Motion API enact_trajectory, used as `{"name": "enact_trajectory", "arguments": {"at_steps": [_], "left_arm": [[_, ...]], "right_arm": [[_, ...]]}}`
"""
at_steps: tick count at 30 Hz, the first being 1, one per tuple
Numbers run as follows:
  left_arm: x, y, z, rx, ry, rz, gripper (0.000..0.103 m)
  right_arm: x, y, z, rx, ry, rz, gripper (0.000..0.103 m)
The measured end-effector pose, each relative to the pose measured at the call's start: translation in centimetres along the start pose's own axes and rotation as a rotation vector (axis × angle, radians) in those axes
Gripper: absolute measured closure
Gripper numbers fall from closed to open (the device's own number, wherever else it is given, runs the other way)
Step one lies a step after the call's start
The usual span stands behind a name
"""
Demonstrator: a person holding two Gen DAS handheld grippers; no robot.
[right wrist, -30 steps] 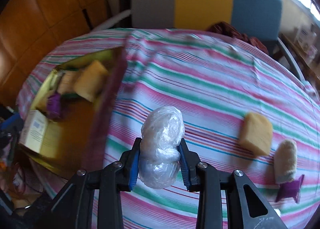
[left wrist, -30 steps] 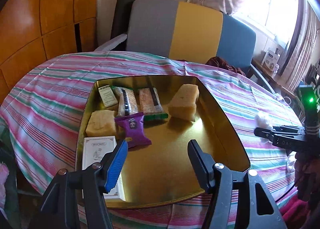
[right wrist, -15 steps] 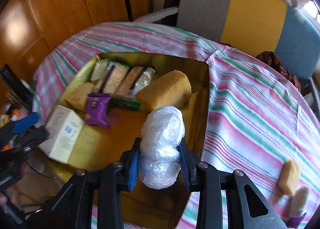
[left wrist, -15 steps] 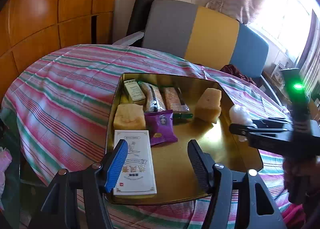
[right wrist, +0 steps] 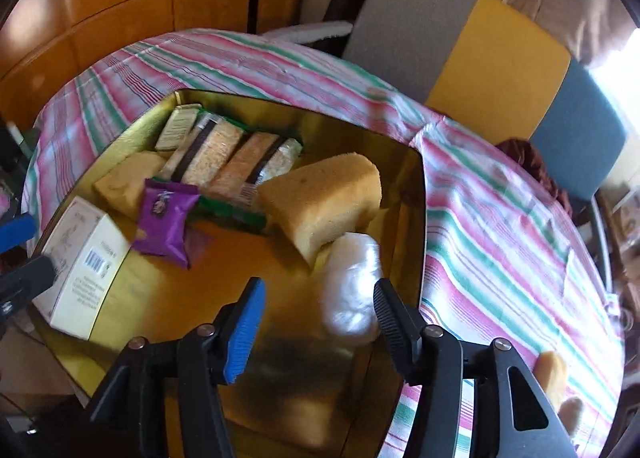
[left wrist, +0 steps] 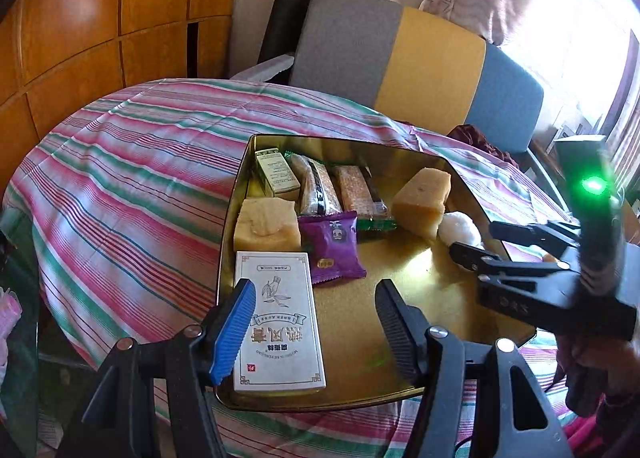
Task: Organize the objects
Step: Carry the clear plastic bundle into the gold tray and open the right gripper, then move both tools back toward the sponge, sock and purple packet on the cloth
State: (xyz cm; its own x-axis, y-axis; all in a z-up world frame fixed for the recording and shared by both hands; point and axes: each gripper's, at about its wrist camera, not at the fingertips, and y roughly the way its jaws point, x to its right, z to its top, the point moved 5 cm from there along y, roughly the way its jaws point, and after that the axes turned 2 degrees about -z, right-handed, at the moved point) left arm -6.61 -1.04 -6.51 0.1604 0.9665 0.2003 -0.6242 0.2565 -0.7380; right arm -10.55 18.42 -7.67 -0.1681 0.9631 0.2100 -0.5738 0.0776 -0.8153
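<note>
right gripper [right wrist: 318, 322] opening, wrapped bundle [right wrist: 352, 286] loose by its right finger, lying lengthwise beside sponge [right wrist: 324, 198] in gold tray [right wrist: 416, 218]. left gripper [left wrist: 316, 322] agape, empty, farther off, over white box [left wrist: 276, 318].

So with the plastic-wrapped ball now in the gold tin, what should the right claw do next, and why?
Probably lift the right claw back out of the gold tin. Its jaws are opening, and the plastic-wrapped ball lies between them beside the sponge block, apparently released.
</note>
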Motion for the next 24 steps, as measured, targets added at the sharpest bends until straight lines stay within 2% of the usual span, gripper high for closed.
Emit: {"name": "enact_trajectory", "arguments": {"at_steps": [7,15,20,24], "left_arm": [[0.8,-0.2,-0.2,-0.003,0.023,0.006,0.040],[1.7,-0.5,-0.3,-0.005,0.047,-0.001,0.040],[2.5,-0.4,-0.4,-0.021,0.048,-0.021,0.041],[3.9,-0.4,-0.5,-0.028,0.092,-0.038,0.043]], "right_arm": [[-0.7,-3.1,-1.0,0.085,-0.028,-0.042,0.040],[-0.2,-5.1,-2.0,0.125,-0.016,-0.046,0.039],[2.0,-6.2,-3.2,0.130,0.055,-0.042,0.037],[5.0,-6.9,-4.9,0.114,0.128,-0.061,0.030]]}}
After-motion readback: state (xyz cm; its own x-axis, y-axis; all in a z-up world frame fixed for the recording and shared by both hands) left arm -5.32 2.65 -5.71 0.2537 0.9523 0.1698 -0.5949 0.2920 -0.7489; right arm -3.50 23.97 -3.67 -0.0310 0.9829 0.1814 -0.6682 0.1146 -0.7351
